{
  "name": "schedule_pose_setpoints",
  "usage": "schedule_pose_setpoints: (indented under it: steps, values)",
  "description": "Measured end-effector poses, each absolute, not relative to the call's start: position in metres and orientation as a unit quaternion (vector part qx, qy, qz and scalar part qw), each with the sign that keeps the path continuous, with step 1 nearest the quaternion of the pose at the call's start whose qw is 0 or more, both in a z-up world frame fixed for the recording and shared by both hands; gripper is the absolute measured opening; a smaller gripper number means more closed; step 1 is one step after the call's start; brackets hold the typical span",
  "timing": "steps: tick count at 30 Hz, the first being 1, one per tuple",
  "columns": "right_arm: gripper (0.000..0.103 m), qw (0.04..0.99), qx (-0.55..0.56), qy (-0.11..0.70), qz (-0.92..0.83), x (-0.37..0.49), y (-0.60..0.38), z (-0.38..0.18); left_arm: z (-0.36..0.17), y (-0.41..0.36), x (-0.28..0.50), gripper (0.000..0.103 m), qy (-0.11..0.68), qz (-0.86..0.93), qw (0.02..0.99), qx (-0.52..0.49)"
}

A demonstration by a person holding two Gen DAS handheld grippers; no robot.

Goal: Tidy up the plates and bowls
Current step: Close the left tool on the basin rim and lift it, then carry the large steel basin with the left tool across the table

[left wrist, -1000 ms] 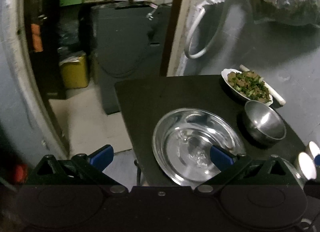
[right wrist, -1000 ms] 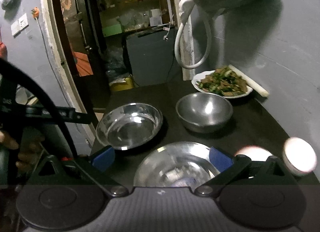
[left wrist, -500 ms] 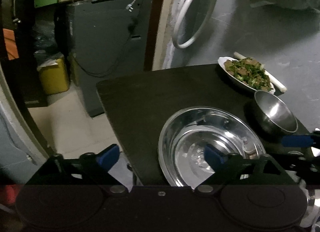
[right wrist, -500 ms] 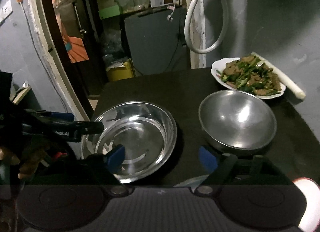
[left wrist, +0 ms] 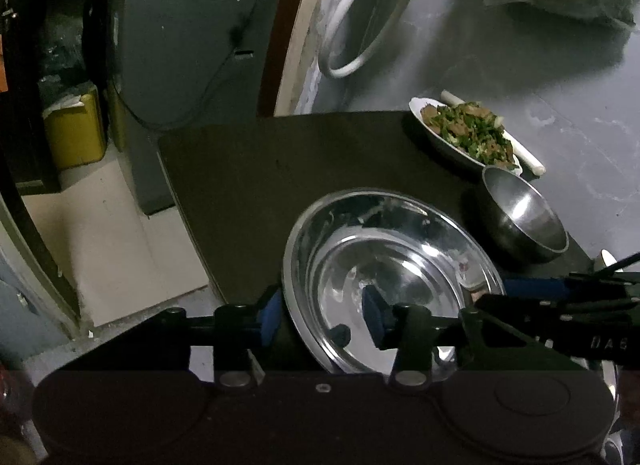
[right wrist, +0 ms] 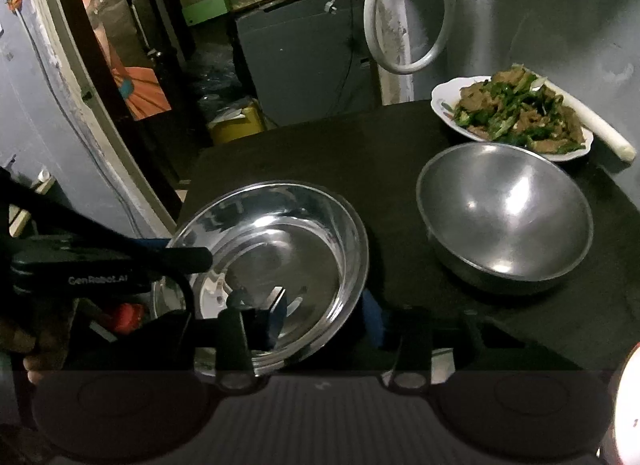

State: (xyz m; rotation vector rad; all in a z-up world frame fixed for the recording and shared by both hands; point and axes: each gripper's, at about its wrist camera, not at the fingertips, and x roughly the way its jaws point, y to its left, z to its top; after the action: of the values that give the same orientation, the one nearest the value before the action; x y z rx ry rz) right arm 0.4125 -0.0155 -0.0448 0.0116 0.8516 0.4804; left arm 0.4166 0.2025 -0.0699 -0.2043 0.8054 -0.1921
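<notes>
We see our left tool and right tool closing astride opposite rims of the wide steel plate at the near table edge, pads not clearly pressing, deep steel bowl just beside, food dish behind.

Both fisheye views look forward and steeply down along their own hand-held gripper fingers, close over the near edge of the dark counter. The left wrist view sits at the counter's left corner, facing the wide steel basin at 6 o'clock. The right wrist view shares that basin, the steel bowl at 3 o'clock and the food plate at 1 o'clock.
</notes>
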Motion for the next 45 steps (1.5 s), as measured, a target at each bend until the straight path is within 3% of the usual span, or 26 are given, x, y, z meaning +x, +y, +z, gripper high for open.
schedule_pose_setpoints:
  steps: [7, 10, 21, 30, 45]
  values:
    - [0.033, 0.88, 0.038, 0.415, 0.229, 0.418, -0.027, -0.044, -0.073, 0.205, 0.417, 0.024, 0.398, -0.075, 0.908, -0.109]
    - [0.019, 0.88, 0.038, 0.42, 0.221, 0.421, -0.029, -0.045, -0.073, 0.208, 0.417, 0.016, 0.401, -0.066, 0.907, -0.112]
    - [0.017, 0.879, 0.028, 0.424, 0.215, 0.417, -0.027, -0.047, -0.069, 0.21, 0.403, 0.013, 0.397, -0.062, 0.906, -0.131]
    - [0.016, 0.887, 0.046, 0.398, 0.229, 0.393, -0.039, -0.027, -0.036, 0.202, 0.366, 0.013, 0.374, -0.059, 0.917, -0.127]
    - [0.016, 0.902, 0.084, 0.358, 0.227, 0.297, -0.12, 0.014, 0.003, 0.11, 0.266, 0.015, 0.367, -0.091, 0.92, -0.102]
